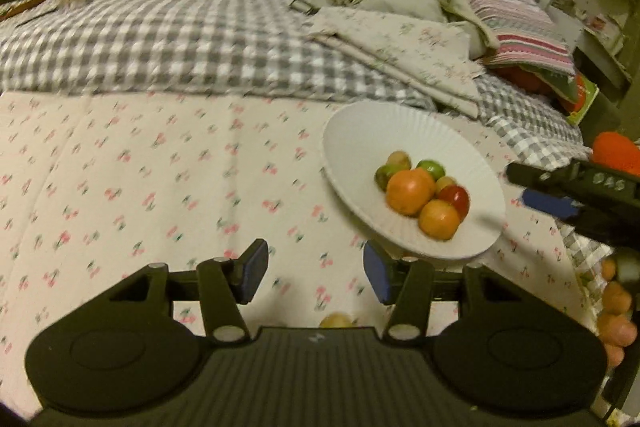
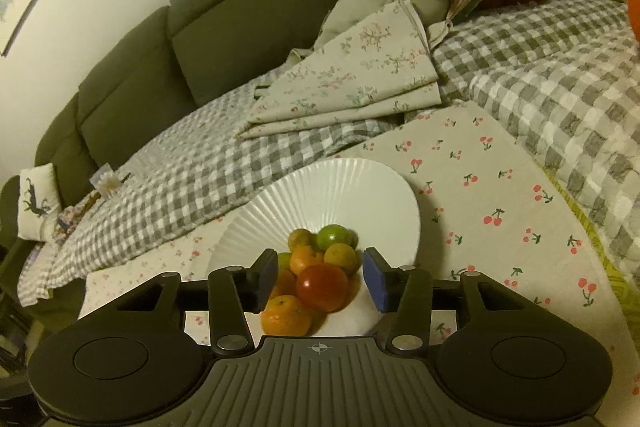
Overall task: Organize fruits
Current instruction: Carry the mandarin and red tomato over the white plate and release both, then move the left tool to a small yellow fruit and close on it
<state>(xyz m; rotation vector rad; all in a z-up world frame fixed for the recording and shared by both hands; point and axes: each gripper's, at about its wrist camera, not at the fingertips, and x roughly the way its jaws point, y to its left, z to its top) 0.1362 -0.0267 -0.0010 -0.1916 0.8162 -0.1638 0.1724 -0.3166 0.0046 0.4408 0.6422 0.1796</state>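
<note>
Left claw (image 1: 316,277): jaws spread wide, nothing between them, hovering over the cherry-print cloth (image 1: 160,187) in the lower centre of the left wrist view. One small yellowish fruit (image 1: 337,321) lies on that cloth just below the jaws, partly hidden by the claw body. White ribbed plate (image 1: 360,135) sits right of centre on the same cloth, holding a pile of fruit: large orange (image 1: 410,191), smaller orange (image 1: 439,219), red fruit (image 1: 456,198), green lime (image 1: 431,169). Left view is motion-blurred. Right claw (image 2: 320,277): jaws also wide, gripping nothing, positioned over the near edge of the plate (image 2: 328,183) in the lower centre of the right wrist view; the red fruit (image 2: 322,287) and an orange (image 2: 286,315) appear between the blue pads (image 2: 375,277), not touched by them. Grey checked blanket (image 2: 540,99) and folded floral cloths (image 2: 352,83) lie beyond the plate; green sofa (image 2: 200,27) fills the upper left.
</note>
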